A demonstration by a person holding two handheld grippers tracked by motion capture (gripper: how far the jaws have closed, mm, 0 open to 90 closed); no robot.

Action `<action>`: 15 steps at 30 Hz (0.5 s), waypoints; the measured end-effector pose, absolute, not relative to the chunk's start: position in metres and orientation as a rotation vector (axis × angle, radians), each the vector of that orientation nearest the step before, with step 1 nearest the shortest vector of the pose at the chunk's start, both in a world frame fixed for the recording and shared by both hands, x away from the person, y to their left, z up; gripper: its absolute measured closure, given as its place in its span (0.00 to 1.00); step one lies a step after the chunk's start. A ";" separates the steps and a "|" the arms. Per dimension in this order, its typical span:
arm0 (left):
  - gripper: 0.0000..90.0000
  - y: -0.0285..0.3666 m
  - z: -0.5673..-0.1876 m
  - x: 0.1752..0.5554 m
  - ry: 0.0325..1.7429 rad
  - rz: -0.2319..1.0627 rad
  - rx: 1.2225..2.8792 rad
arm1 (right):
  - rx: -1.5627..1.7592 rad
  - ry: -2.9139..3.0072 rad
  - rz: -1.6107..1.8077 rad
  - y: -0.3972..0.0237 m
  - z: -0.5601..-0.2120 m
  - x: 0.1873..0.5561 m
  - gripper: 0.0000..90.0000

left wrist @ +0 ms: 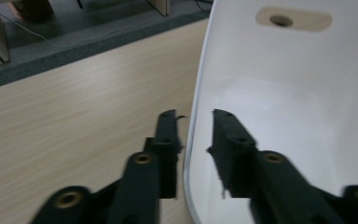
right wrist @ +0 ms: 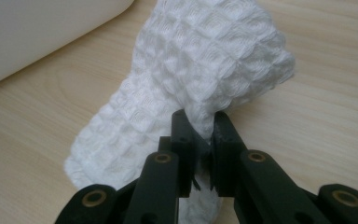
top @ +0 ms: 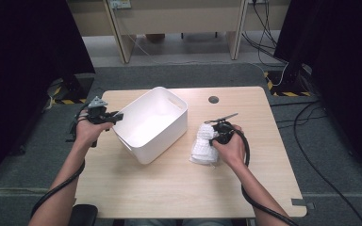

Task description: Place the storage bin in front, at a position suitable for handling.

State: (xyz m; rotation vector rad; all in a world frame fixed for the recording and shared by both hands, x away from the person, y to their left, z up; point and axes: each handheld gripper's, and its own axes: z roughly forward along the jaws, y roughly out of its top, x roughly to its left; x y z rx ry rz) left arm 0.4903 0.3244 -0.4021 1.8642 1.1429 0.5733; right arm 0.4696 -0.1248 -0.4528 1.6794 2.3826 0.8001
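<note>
cloth (right wrist: pixel 200 60): white waffle weave, on table (top: pixel 179 188) just right of bin, part lifted, prob. to go in.
R gripper (right wrist: pixel 200 126): jaws pinched tight on cloth fold.
L gripper (left wrist: pixel 195 130): jaws narrow, straddling bin (top: pixel 151 123) rim w/o pressing, prob. to steady it.

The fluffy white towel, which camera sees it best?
The right gripper view: the towel sits close up, its waffle weave sharp, with a fold pinched between the right tongs. The high view shows the towel small, on the table beside the white bin, partly behind the right hand. The left gripper view looks at the bin's rim instead.
</note>
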 end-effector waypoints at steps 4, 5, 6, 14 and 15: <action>0.46 0.320 -0.377 0.465 1.200 0.693 1.717 | 1.708 2.329 0.843 -0.147 -0.442 0.462 0.92; 0.41 0.319 -0.372 0.458 1.221 0.695 1.701 | 1.717 2.303 0.864 -0.154 -0.438 0.460 0.92; 0.37 0.318 -0.368 0.445 1.252 0.699 1.678 | 1.722 2.290 0.874 -0.158 -0.435 0.458 0.92; 0.29 0.309 -0.372 0.394 1.388 0.574 1.589 | 1.733 2.204 0.946 -0.184 -0.419 0.447 0.92; 0.29 0.307 -0.374 0.393 1.395 0.567 1.598 | 1.738 2.200 0.952 -0.184 -0.418 0.446 0.92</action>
